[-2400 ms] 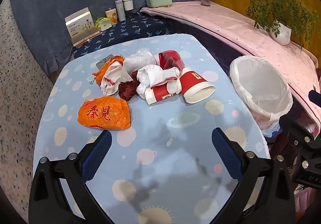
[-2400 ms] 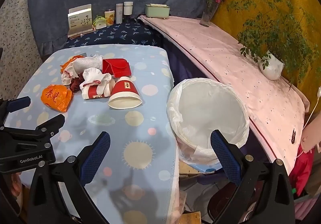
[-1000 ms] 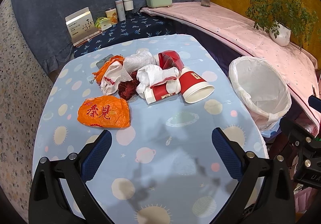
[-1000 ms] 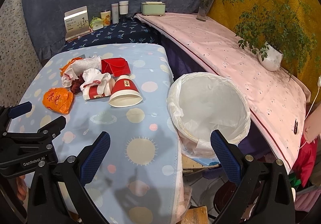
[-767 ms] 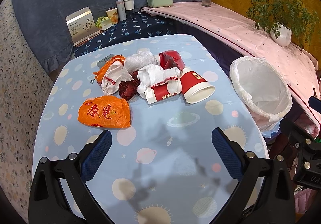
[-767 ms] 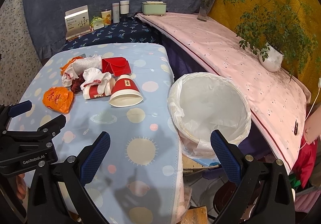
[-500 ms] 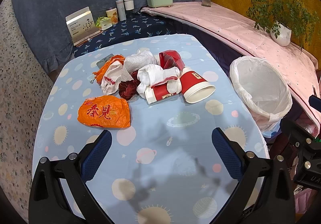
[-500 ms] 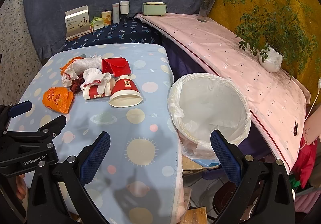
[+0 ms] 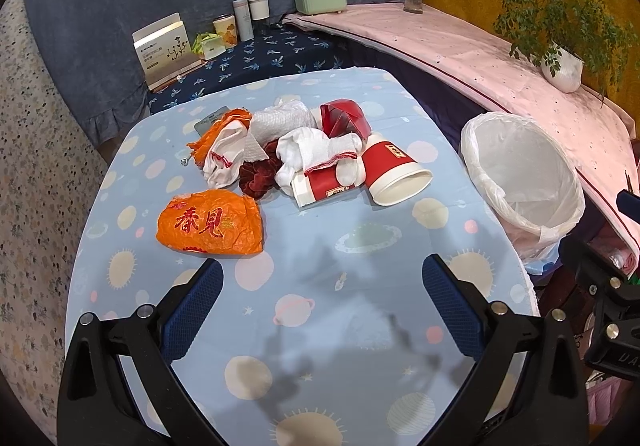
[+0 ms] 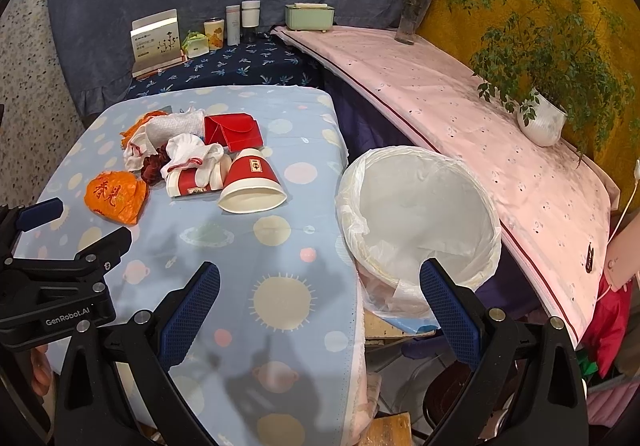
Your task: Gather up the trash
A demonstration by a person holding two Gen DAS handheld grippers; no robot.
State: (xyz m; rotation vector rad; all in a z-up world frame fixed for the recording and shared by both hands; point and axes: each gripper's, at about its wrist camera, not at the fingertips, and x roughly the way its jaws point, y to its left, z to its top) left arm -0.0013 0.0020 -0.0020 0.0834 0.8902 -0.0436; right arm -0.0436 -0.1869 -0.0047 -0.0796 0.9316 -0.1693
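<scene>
Two grippers, both empty with fingers spread wide: left gripper (image 9: 322, 288) above the blue tablecloth (image 9: 320, 326), right gripper (image 10: 320, 286) over the table's edge. Trash heaped mid-table: orange bag (image 9: 210, 224), red paper cup (image 9: 394, 174) on its side, white cloths (image 9: 312, 152). White-lined bin (image 10: 420, 214) just beside the table.

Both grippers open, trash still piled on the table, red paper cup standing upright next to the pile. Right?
Not quite: the red paper cup lies on its side, its open mouth facing the camera, as the right wrist view shows. The rest holds: left gripper and right gripper are open, and the trash is still piled on the table.
</scene>
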